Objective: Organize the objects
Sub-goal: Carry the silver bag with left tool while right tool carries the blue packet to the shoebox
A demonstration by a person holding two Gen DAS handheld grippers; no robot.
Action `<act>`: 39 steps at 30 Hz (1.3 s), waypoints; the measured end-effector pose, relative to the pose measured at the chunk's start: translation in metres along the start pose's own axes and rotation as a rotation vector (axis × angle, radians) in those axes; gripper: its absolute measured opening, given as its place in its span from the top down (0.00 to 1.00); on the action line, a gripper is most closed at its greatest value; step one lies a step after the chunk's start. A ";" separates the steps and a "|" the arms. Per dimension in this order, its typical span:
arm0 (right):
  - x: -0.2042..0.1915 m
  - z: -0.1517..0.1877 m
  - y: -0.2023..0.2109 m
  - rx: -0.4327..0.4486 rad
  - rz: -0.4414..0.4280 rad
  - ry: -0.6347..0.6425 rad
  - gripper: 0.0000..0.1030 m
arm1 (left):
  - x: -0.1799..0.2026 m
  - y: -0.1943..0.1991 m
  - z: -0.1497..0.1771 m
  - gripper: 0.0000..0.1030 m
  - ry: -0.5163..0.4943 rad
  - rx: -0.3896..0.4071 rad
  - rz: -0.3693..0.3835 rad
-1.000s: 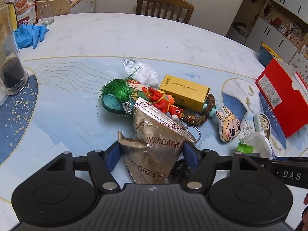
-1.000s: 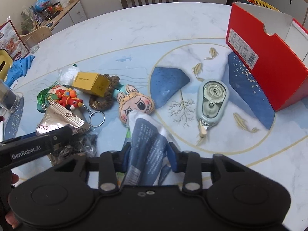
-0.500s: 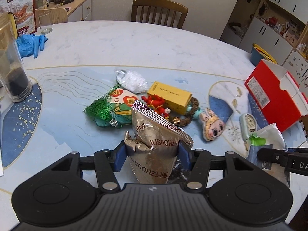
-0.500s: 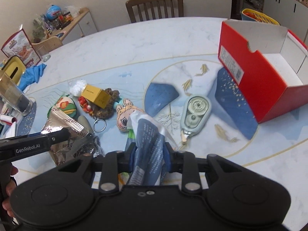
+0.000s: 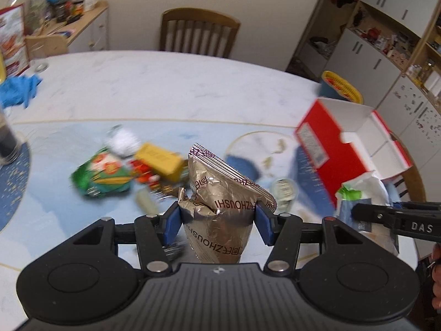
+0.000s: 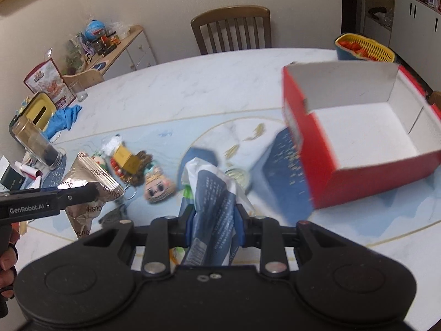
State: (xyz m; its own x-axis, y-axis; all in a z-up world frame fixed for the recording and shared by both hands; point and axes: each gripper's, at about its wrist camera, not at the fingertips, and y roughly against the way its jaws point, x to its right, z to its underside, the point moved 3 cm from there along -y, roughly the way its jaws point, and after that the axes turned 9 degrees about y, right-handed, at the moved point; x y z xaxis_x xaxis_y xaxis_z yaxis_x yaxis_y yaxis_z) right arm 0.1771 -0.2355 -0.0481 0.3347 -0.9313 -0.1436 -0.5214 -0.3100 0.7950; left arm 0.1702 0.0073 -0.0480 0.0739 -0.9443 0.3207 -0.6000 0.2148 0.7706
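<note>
My left gripper [image 5: 217,216] is shut on a crinkled gold foil bag [image 5: 220,190] and holds it above the table. The bag also shows in the right wrist view [image 6: 88,190]. My right gripper [image 6: 215,219] is shut on a blue and white plastic packet [image 6: 215,193], also held up; it shows at the right of the left wrist view [image 5: 363,193]. An open red box [image 6: 355,127] with a white inside stands at the right; it also shows in the left wrist view [image 5: 347,143].
On the table [image 5: 165,88] lie a green tasselled charm [image 5: 102,173], a yellow box [image 5: 162,160], a red toy, a bead bracelet, a doll-face plush [image 6: 158,189] and a tape dispenser [image 5: 284,189]. A glass jar [image 6: 35,143] and blue glove [image 6: 63,118] sit far left.
Both grippers have risen from the table with their loads and tilted up. The red box now shows its open inside in the right wrist view.
</note>
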 end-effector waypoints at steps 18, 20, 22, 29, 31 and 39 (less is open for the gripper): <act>0.160 -0.054 0.040 0.091 0.091 -0.009 0.73 | 0.202 -0.060 -0.036 0.46 -0.182 -0.011 0.067; 0.171 -0.057 0.039 0.099 0.104 -0.002 0.73 | 0.218 -0.070 -0.040 0.46 -0.179 -0.016 0.063; 0.186 -0.063 0.037 0.104 0.118 -0.009 0.73 | 0.233 -0.079 -0.045 0.46 -0.186 -0.016 0.062; 0.233 -0.081 0.025 0.110 0.164 -0.005 0.73 | 0.276 -0.120 -0.056 0.46 -0.200 -0.028 0.057; 0.244 -0.085 0.017 0.101 0.184 0.004 0.73 | 0.286 -0.134 -0.057 0.46 -0.207 -0.038 0.049; 0.290 -0.087 -0.028 0.029 0.214 -0.028 0.73 | 0.321 -0.184 -0.061 0.46 -0.213 -0.085 0.037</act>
State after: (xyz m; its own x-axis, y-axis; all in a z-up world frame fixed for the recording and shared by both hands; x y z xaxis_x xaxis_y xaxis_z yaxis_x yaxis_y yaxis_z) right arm 0.3570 -0.4806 -0.0613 0.1920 -0.9813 0.0099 -0.6007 -0.1095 0.7919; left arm 0.3530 -0.3202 -0.0537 -0.1223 -0.9648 0.2329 -0.5290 0.2620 0.8072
